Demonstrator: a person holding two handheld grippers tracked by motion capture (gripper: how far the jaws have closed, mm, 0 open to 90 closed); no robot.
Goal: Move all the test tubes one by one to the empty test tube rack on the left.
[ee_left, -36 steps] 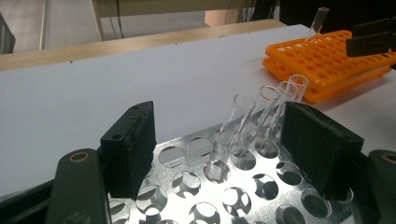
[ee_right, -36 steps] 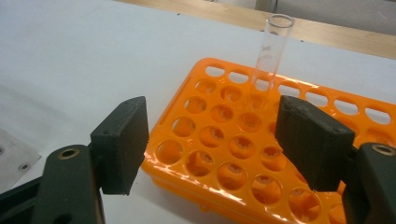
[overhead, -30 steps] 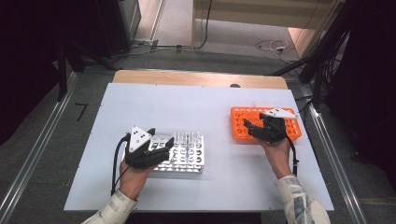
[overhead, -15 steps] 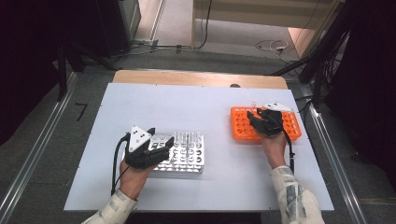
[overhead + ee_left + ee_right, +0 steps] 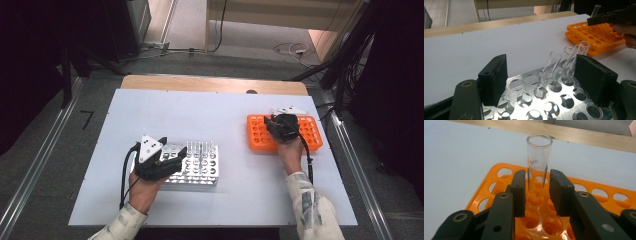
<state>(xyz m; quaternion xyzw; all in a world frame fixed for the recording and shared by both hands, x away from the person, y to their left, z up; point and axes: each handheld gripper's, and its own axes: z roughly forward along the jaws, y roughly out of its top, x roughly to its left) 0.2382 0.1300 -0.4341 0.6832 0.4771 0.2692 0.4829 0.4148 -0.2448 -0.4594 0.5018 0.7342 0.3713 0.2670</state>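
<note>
Right tongs [image 5: 537, 192] sit over the orange rack [image 5: 260, 137], right of centre in the high view. Their jaws stand on either side of a clear glass tube [image 5: 538, 162]; they look closed on it, though a thin gap may remain on the right-hand side. The tube stands upright, with its open mouth near the top middle of the right gripper view and its lower end over one of the rack's round holes. Faint print shows on the glass.

In the left gripper view the same tube [image 5: 596, 10] pokes up at the upper right corner, above the dark bar of the right tongs and the hand behind it.

Left tongs [image 5: 541, 77] are spread wide, holding nothing. Their jaws straddle the metal rack [image 5: 207, 172], lower left of centre in the high view. Three empty glass tubes [image 5: 551, 66] stand tilted in a row in that rack, just beside the right-hand jaw; whether the nearest touches the jaw, I cannot tell.

Both racks rest on the white bench [image 5: 200, 115], well apart from each other. A wooden strip runs along its far edge.
</note>
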